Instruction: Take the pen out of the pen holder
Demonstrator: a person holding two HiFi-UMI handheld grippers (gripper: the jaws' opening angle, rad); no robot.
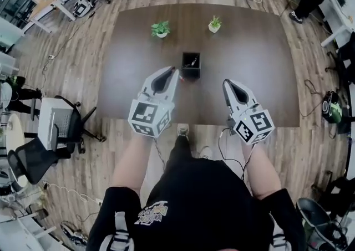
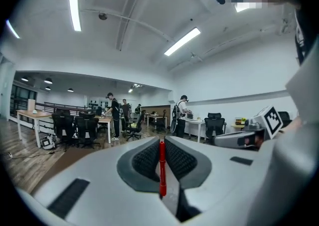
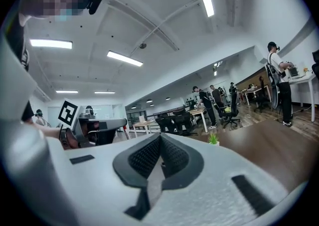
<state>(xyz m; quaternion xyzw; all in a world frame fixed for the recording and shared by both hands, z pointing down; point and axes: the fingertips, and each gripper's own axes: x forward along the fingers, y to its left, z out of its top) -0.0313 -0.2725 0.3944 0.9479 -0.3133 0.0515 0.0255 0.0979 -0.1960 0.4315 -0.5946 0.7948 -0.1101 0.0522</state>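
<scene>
In the left gripper view a thin red pen stands clamped between the dark ribbed pads, and my left gripper is shut on it. From the head view, that left gripper is raised near the front of the brown table, just short of the black square pen holder, which still shows something pale inside. My right gripper is held level to the right of the holder. Its jaws are shut with nothing between them.
Two small potted plants stand at the far side of the brown table. Office chairs and desks are on the wooden floor to the left. Several people stand at distant desks.
</scene>
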